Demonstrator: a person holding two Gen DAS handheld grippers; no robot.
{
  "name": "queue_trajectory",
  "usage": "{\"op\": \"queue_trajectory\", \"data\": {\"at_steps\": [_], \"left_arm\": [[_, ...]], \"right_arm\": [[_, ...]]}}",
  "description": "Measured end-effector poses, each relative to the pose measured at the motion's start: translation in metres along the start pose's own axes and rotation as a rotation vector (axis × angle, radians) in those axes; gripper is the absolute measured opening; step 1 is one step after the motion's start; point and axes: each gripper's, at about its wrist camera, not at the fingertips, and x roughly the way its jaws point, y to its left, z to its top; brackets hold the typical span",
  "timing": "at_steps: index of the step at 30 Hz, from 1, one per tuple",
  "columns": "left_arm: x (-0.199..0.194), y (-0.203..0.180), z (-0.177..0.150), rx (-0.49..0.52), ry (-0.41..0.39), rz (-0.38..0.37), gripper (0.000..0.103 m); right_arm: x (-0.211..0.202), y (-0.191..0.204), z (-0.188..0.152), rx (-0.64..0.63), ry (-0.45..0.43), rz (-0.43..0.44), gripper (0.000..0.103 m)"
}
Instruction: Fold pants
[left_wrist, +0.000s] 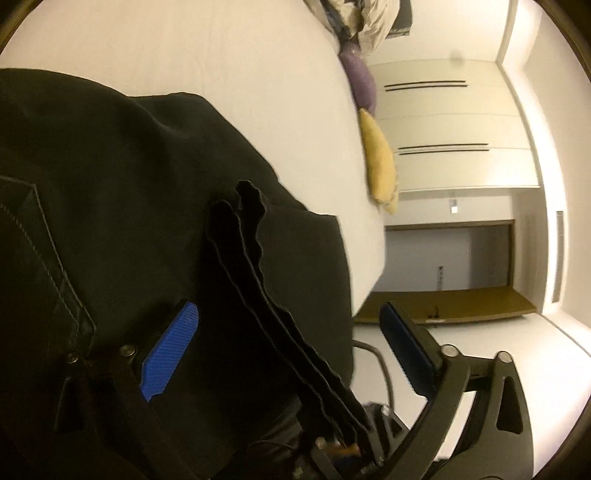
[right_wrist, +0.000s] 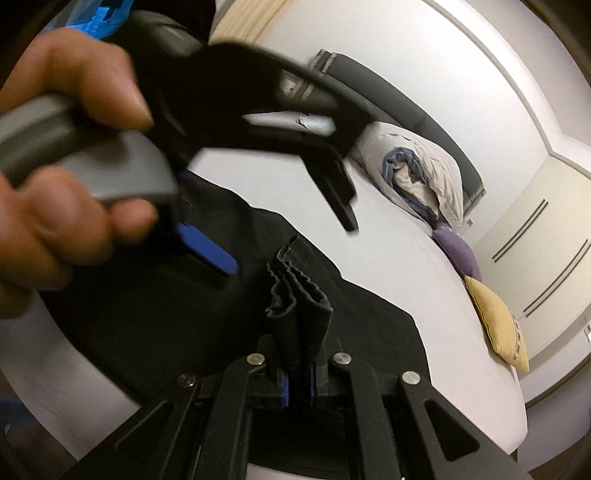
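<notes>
Black pants (left_wrist: 110, 184) lie spread on the white bed (left_wrist: 221, 55). My right gripper (right_wrist: 300, 365) is shut on a bunched, wavy-edged fold of the pants (right_wrist: 295, 306) that stands up out of its jaws. That same fold (left_wrist: 255, 251) rises between the blue pads (left_wrist: 170, 350) of my left gripper (left_wrist: 288, 306), which is open, and neither pad touches it. In the right wrist view a hand (right_wrist: 62, 206) holds the left gripper (right_wrist: 291, 249) above the pants (right_wrist: 147, 314), its jaws wide apart.
A purple cushion (left_wrist: 360, 81), a yellow cushion (left_wrist: 380, 162) and a crumpled pillow with bedding (right_wrist: 432, 181) line the bed's far edge by the dark headboard (right_wrist: 406, 107). White wardrobe doors (left_wrist: 443, 110) and a wooden shelf (left_wrist: 461, 306) stand beyond the bed.
</notes>
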Motion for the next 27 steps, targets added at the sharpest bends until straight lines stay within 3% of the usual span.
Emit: {"op": "queue_trajectory", "data": {"at_steps": [1,2,3,4,6,9,13,22,27], "left_arm": [[0.0,0.0,0.002,0.012,0.02,0.024,0.069],[0.003,-0.001,0.003,0.024,0.042,0.042,0.041],[0.005,-0.002,0.004,0.038,0.061,0.061,0.025],[0.006,-0.004,0.004,0.067,0.077,0.086,0.025],[0.004,-0.008,0.004,0.114,0.083,0.118,0.014],[-0.01,-0.013,0.005,0.179,0.088,0.142,0.01],[-0.032,-0.013,0.011,0.264,0.1,0.233,0.01],[-0.056,0.033,0.017,0.225,0.092,0.326,0.01],[-0.064,0.052,0.019,0.189,0.091,0.331,0.013]], "right_arm": [[-0.002,0.002,0.003,-0.005,-0.006,0.005,0.008],[-0.002,0.003,0.008,-0.012,-0.011,0.008,0.008],[-0.004,0.006,0.01,-0.019,-0.016,0.013,0.008],[-0.005,0.009,0.013,-0.026,-0.02,0.018,0.008],[-0.009,0.017,0.017,-0.042,-0.024,0.026,0.008],[-0.012,0.028,0.025,-0.069,-0.034,0.042,0.008],[-0.008,0.041,0.032,-0.104,-0.039,0.069,0.008],[0.021,0.067,0.029,-0.151,0.035,0.158,0.008],[0.032,0.071,0.02,-0.138,0.081,0.193,0.011]]}}
